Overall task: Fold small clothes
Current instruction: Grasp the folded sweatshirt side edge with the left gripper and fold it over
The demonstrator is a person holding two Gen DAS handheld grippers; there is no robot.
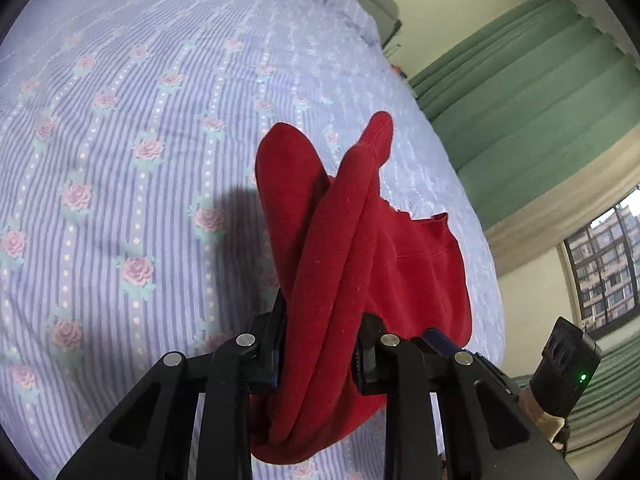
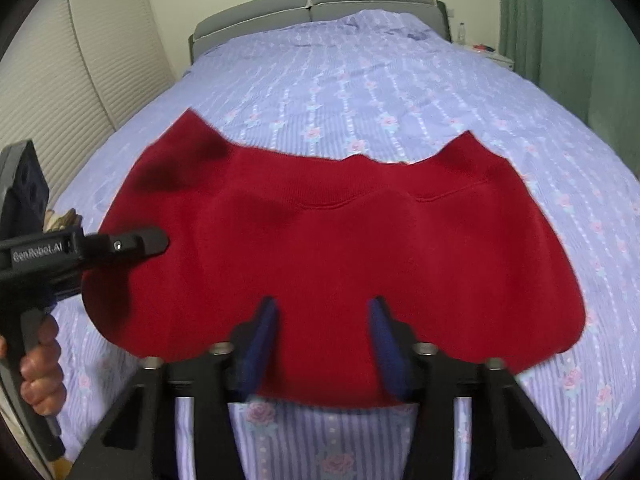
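A small red knit garment [image 2: 328, 240] lies spread on the lilac floral bedspread [image 2: 360, 92], waistband edge toward the headboard. My left gripper [image 1: 320, 344] is shut on a bunched fold of the red garment [image 1: 340, 240], which stands up between its jaws. In the right wrist view the left gripper [image 2: 132, 242] sits at the garment's left edge. My right gripper [image 2: 324, 340] is open, its blue pads [image 2: 260, 344] hovering over the garment's near edge, holding nothing.
A grey padded headboard [image 2: 312, 4] is at the far end of the bed. Green curtains [image 1: 520, 92] and a window [image 1: 604, 264] are on the right. A white slatted wall [image 2: 52, 80] is on the left. A nightstand [image 2: 492, 54] stands by the headboard.
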